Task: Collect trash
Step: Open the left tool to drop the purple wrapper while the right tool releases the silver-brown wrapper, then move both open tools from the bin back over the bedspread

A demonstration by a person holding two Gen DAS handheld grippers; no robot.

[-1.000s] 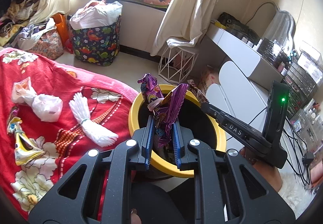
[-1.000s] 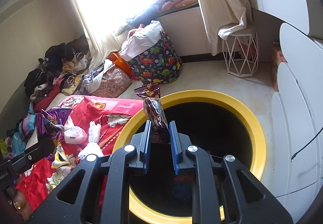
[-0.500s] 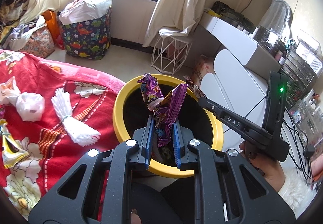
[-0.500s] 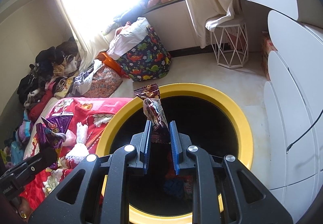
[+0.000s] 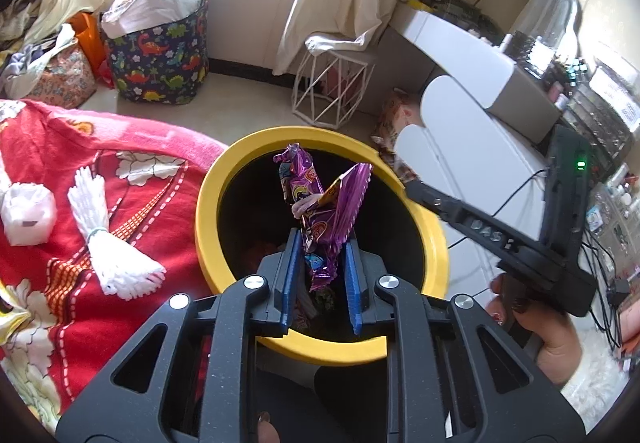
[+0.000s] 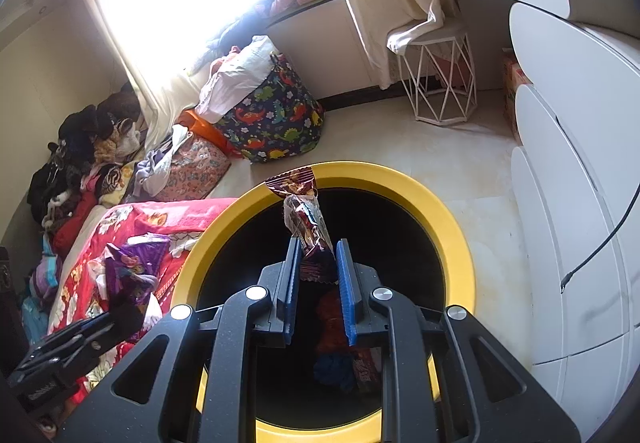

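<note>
A yellow-rimmed black trash bin [image 5: 208,211] stands beside the bed; it also shows in the right wrist view [image 6: 460,243], with wrappers lying at its bottom. My left gripper [image 5: 320,243] is over the bin's mouth, shut on a crumpled purple snack wrapper [image 5: 320,203]. My right gripper [image 6: 316,255] is also over the bin's mouth; a brown-red snack wrapper [image 6: 306,219] stands between its jaws, which look slightly parted. The right gripper's body [image 5: 500,239] shows in the left wrist view.
A red floral blanket [image 5: 60,243] lies left of the bin with a white plastic bag [image 5: 28,215] and a white tasselled bundle [image 5: 108,243] on it. A dinosaur-print basket [image 5: 160,55], a wire stool [image 5: 332,87] and white drawers [image 6: 580,203] stand around.
Both grippers have moved further over the bin's mouth with their wrappers. The right gripper's jaws have parted a little around the brown-red wrapper.
</note>
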